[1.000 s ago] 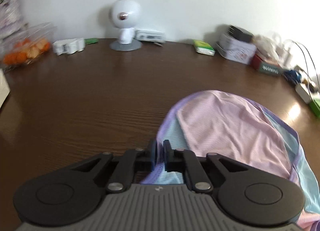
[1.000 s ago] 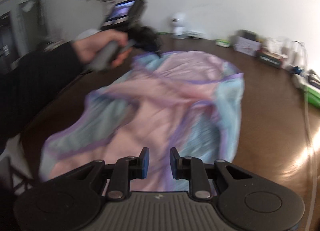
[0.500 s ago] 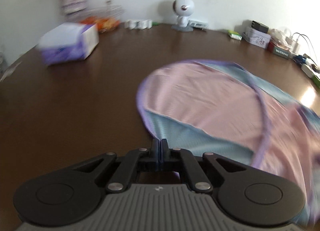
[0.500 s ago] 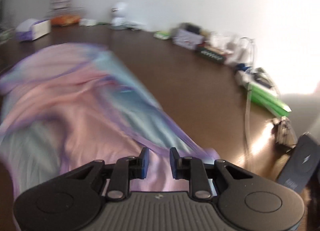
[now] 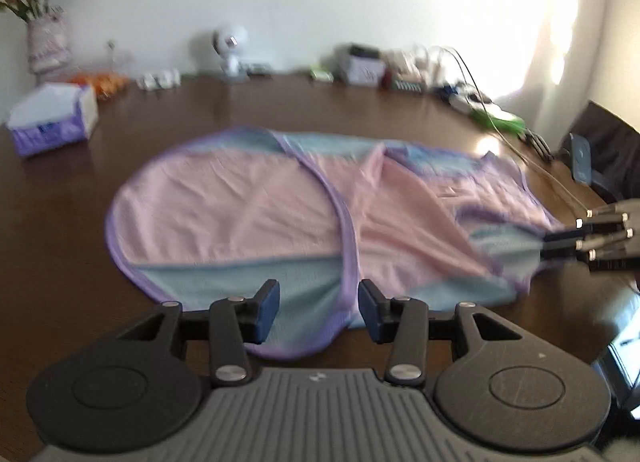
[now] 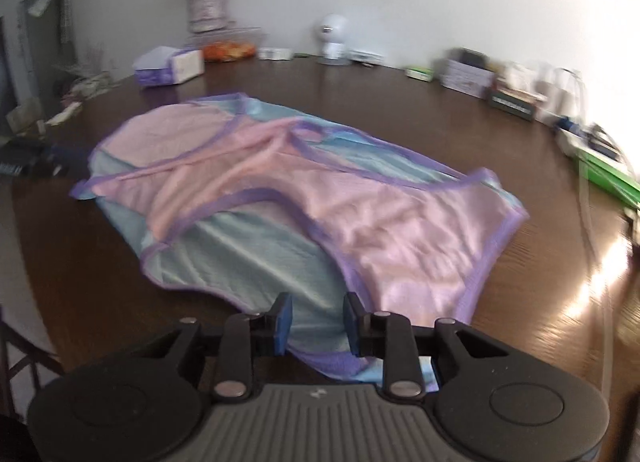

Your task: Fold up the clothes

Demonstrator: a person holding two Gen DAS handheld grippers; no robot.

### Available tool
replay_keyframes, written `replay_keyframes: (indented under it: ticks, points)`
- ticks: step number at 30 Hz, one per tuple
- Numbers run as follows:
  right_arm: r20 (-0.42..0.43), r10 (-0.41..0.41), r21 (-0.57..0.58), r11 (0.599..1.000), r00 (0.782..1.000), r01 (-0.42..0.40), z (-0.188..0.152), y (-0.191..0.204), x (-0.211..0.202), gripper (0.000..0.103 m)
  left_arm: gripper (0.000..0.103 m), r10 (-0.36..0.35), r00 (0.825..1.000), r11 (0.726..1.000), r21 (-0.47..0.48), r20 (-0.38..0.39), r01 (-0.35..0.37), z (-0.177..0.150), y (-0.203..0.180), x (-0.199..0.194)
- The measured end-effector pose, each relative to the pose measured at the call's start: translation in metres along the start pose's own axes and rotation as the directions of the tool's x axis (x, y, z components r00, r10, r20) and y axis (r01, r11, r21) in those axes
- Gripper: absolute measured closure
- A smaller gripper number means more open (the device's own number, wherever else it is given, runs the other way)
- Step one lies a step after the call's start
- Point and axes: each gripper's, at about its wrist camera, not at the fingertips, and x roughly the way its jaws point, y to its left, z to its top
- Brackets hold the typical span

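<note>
A pink and light-blue garment with purple trim [image 5: 288,218] lies spread on the dark wooden table [image 5: 120,326]; it also shows in the right wrist view [image 6: 280,202]. My left gripper [image 5: 319,311] is open, its jaws apart over the garment's near purple edge, holding nothing. My right gripper [image 6: 317,319] is open over the near blue part of the garment. In the left wrist view the right gripper [image 5: 552,246] shows at the far right, at the garment's right end.
A tissue box [image 5: 52,118], a flower vase [image 5: 46,42], a white round camera [image 5: 230,48], boxes [image 5: 366,68] and cables [image 5: 480,102] line the table's far edge. A green item [image 6: 604,174] lies at the right. A dark chair [image 5: 604,154] stands at right.
My left gripper opened and let go of the garment's edge after pulling it back. The garment now lies spread flat. My right gripper swung back over the garment's near end.
</note>
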Motion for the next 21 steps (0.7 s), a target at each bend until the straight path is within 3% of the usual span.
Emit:
replay_keyframes:
  ticks: [6, 9, 12, 15, 16, 17, 21]
  points:
    - [-0.044, -0.153, 0.0, 0.988, 0.987, 0.153, 0.002, -0.008, -0.017, 0.072, 0.059, -0.097, 0.995, 0.993, 0.057, -0.034, 0.099, -0.014, -0.001, -0.005]
    - [0.038, 0.008, 0.017, 1.0, 0.999, -0.009, 0.004, 0.01, -0.035, 0.071, 0.059, -0.158, 0.987, 0.983, 0.088, -0.034, 0.161, -0.018, -0.001, -0.011]
    - [0.072, 0.159, 0.016, 0.987, 0.985, -0.16, 0.008, 0.037, -0.029, 0.07, 0.063, -0.193, 0.979, 0.969, 0.147, -0.07, 0.201, -0.019, -0.01, -0.001]
    - [0.044, 0.193, 0.042, 0.98, 0.98, -0.195, 0.01, 0.055, -0.007, 0.075, 0.094, -0.176, 0.981, 0.966, 0.177, -0.082, 0.188, -0.018, -0.014, 0.007]
    - [0.03, 0.183, 0.051, 0.982, 0.983, -0.184, 0.009, 0.058, 0.0, 0.092, 0.095, -0.178, 0.98, 0.965, 0.181, -0.086, 0.191, -0.016, -0.013, 0.006]
    - [0.029, 0.176, 0.063, 0.982, 0.984, -0.178, 0.007, 0.058, 0.003, 0.099, 0.096, -0.179, 0.98, 0.963, 0.189, -0.086, 0.192, -0.015, -0.012, 0.005]
    - [0.08, 0.167, 0.142, 0.974, 0.983, -0.177, 0.001, 0.045, -0.003, 0.101, 0.1, -0.198, 0.976, 0.941, 0.262, -0.089, 0.215, 0.001, -0.007, -0.002]
